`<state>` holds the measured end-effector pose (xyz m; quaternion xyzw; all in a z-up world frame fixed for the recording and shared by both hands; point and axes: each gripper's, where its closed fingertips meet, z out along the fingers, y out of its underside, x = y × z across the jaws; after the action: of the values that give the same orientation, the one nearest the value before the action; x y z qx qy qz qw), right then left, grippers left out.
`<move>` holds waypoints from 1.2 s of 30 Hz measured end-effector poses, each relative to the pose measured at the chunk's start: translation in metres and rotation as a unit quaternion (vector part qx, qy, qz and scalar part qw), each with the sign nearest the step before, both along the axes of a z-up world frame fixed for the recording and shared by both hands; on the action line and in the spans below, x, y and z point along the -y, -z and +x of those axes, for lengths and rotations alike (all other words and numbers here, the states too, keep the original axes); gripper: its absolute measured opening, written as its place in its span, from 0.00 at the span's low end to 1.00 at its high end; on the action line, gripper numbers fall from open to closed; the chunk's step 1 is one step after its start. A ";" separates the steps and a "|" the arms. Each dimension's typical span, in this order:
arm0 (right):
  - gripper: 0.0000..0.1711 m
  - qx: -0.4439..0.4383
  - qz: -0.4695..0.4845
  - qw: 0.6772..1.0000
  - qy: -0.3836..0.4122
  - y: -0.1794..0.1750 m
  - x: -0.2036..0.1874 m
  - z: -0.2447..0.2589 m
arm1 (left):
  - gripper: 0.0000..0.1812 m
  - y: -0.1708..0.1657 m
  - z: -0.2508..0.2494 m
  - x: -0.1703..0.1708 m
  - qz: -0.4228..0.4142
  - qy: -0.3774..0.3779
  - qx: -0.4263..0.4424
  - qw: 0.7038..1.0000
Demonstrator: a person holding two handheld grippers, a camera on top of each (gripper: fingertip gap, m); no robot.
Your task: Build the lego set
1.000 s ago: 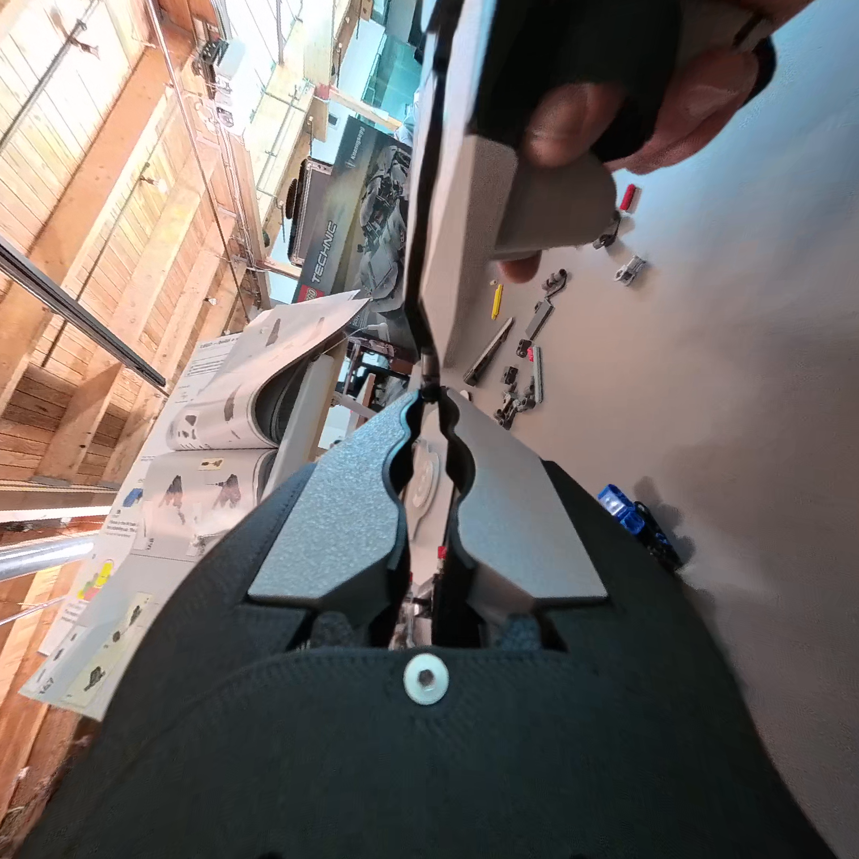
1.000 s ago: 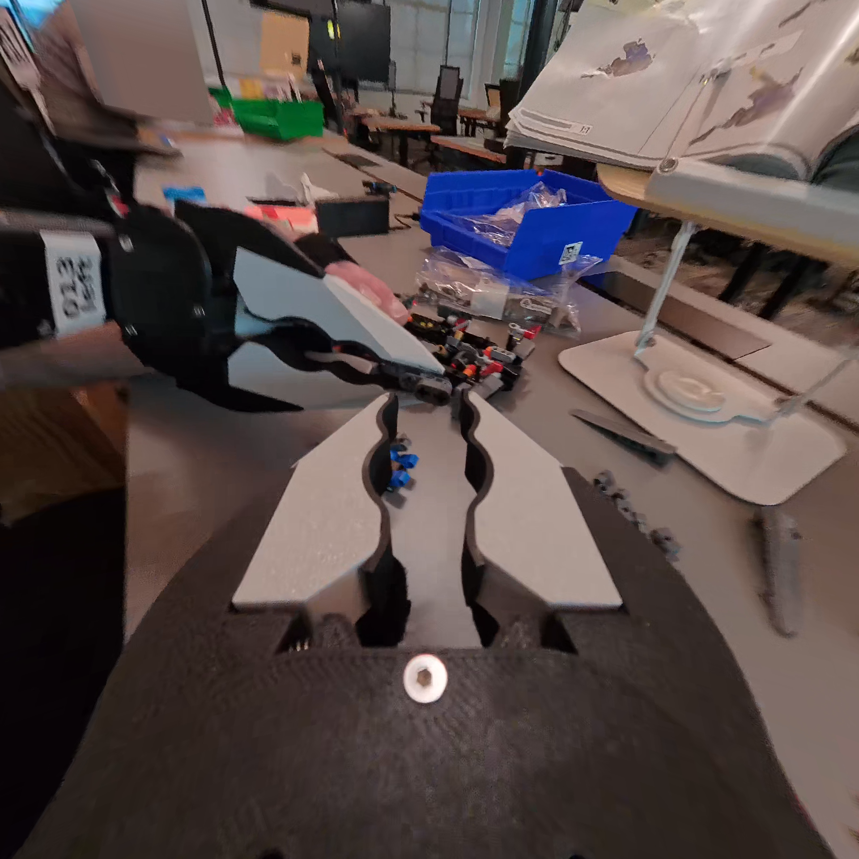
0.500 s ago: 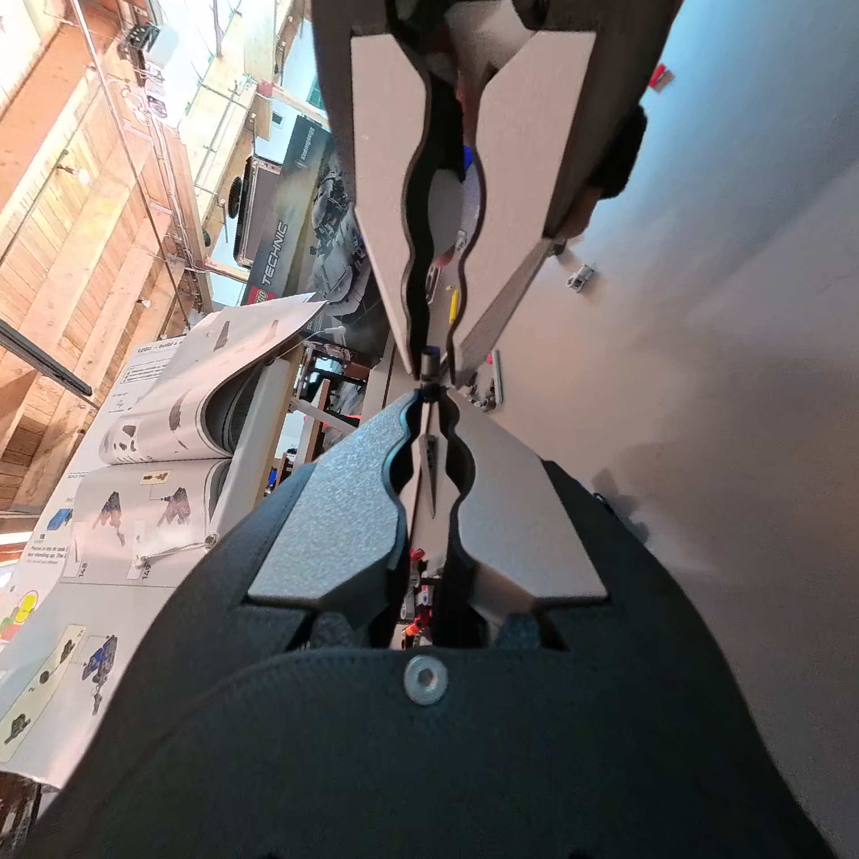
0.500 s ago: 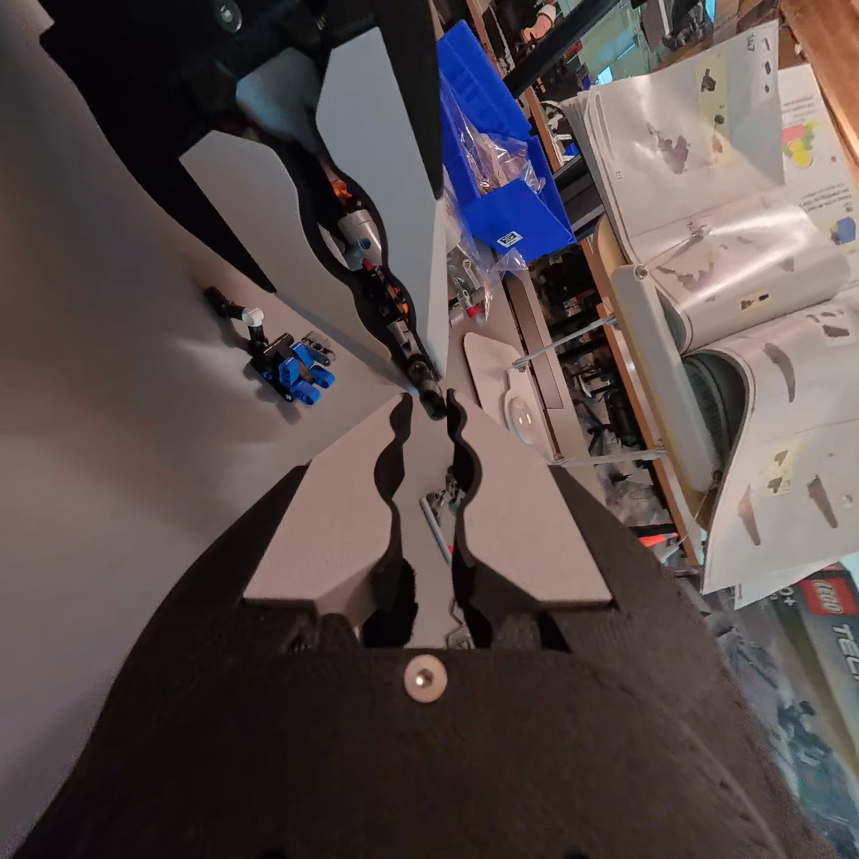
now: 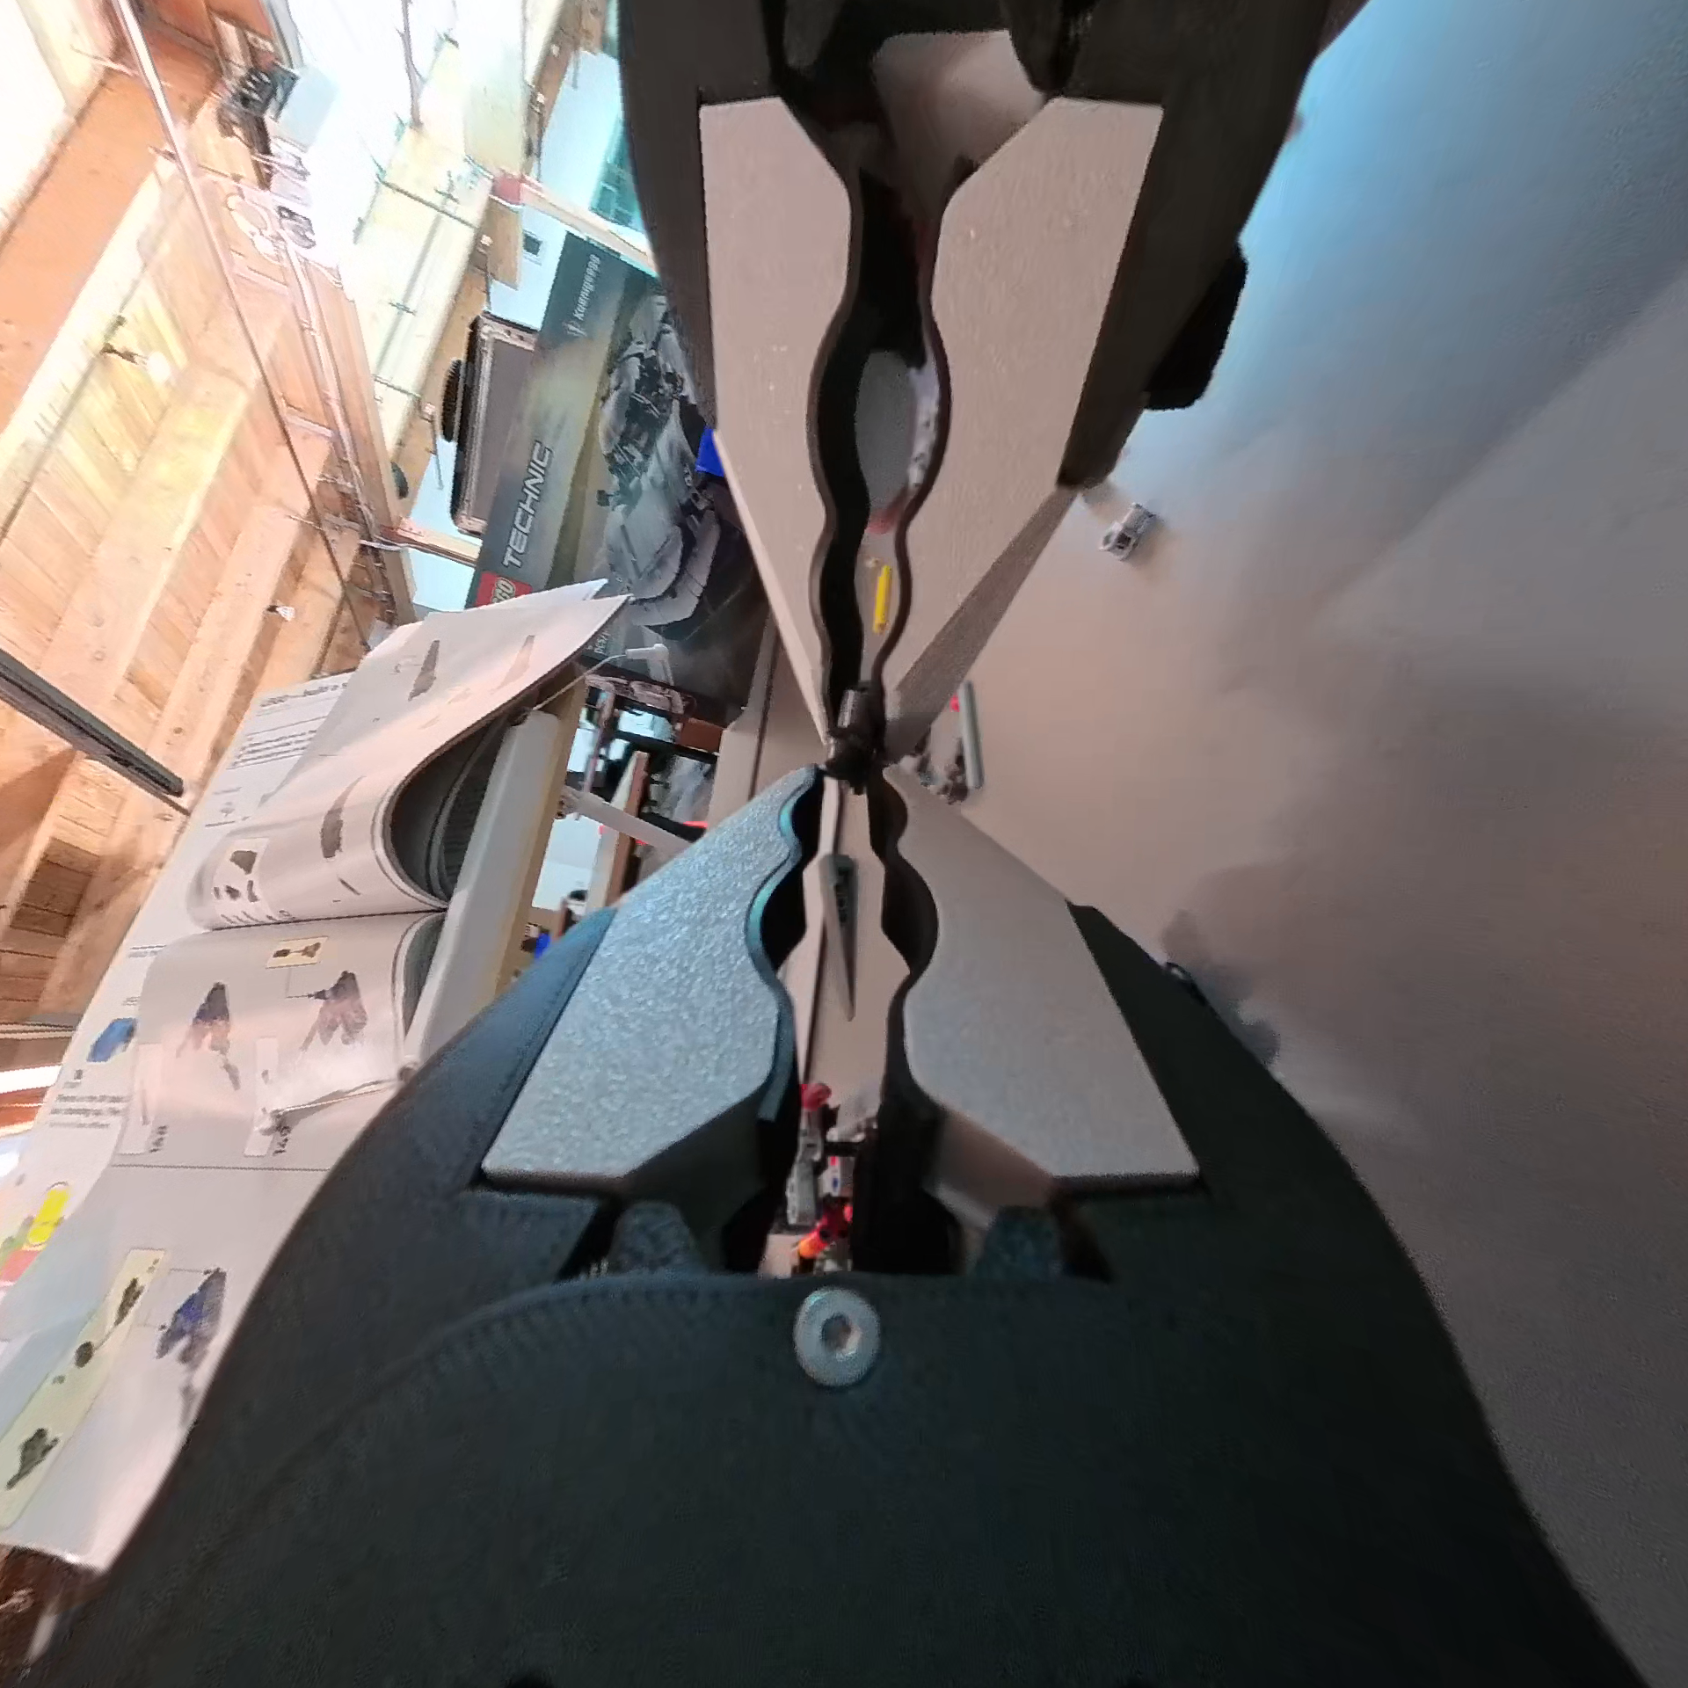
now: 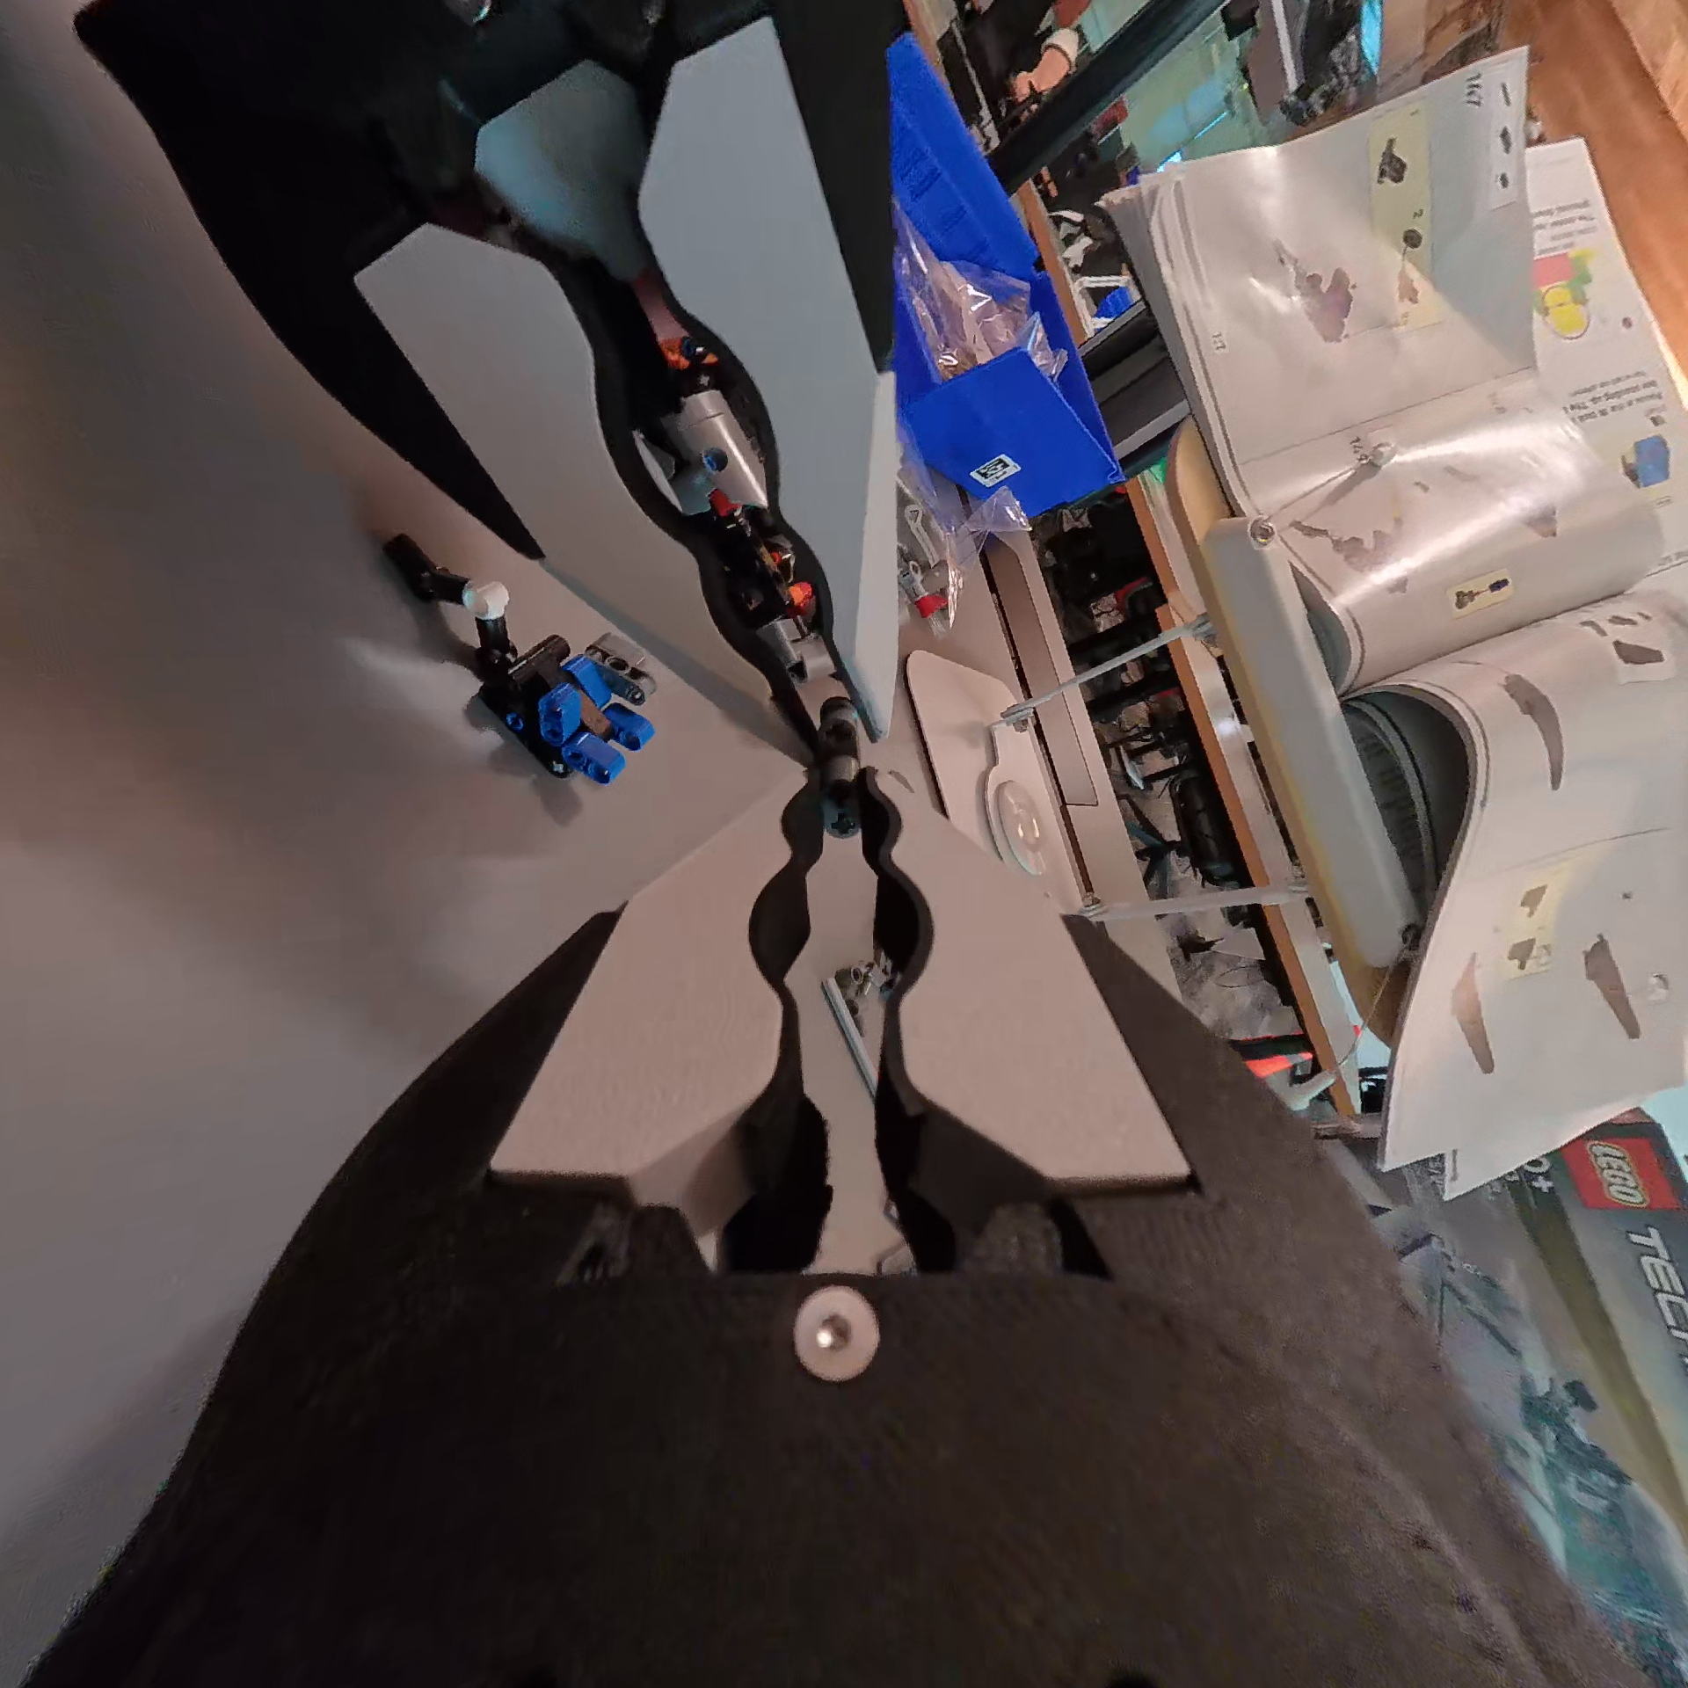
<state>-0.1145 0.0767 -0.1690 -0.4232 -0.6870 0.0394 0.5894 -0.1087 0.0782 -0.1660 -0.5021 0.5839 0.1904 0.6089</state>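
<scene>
A small black cylindrical plastic lego pin [image 6: 836, 763] is held above the grey tabletop [image 6: 183, 913], pinched at one end by the left gripper [image 5: 845, 776] and at the other by the right gripper [image 6: 838, 793], fingers narrow. A blue-and-black lego sub-assembly [image 6: 566, 699] lies beside the pin; an open instruction booklet [image 6: 1461, 548] stands beyond.

Your two grippers meet tip to tip at frame centre around a small black lego pin [image 6: 836, 763]; the blue-and-black lego assembly [image 6: 571, 703] lies left of it, the open paper instruction booklet [image 6: 1498, 585] at right.
</scene>
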 end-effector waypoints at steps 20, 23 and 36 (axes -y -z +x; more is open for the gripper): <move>0.03 -0.240 -0.533 0.805 -0.098 -0.035 -0.020 0.022 | 0.08 -0.018 -0.010 -0.013 0.058 -0.040 0.038 0.997; 0.03 -0.231 -0.555 0.793 -0.097 -0.028 -0.019 0.021 | 0.09 -0.020 -0.003 -0.011 0.067 -0.047 0.040 0.996; 0.02 -0.166 -0.594 0.777 -0.125 -0.010 0.006 0.007 | 0.05 -0.008 0.013 0.001 0.066 -0.017 0.001 0.998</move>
<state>-0.1074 0.0706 -0.1591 -0.5864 -0.4655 0.5829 0.3157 -0.0961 0.0769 -0.1577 -0.4713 0.5607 0.2384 0.6377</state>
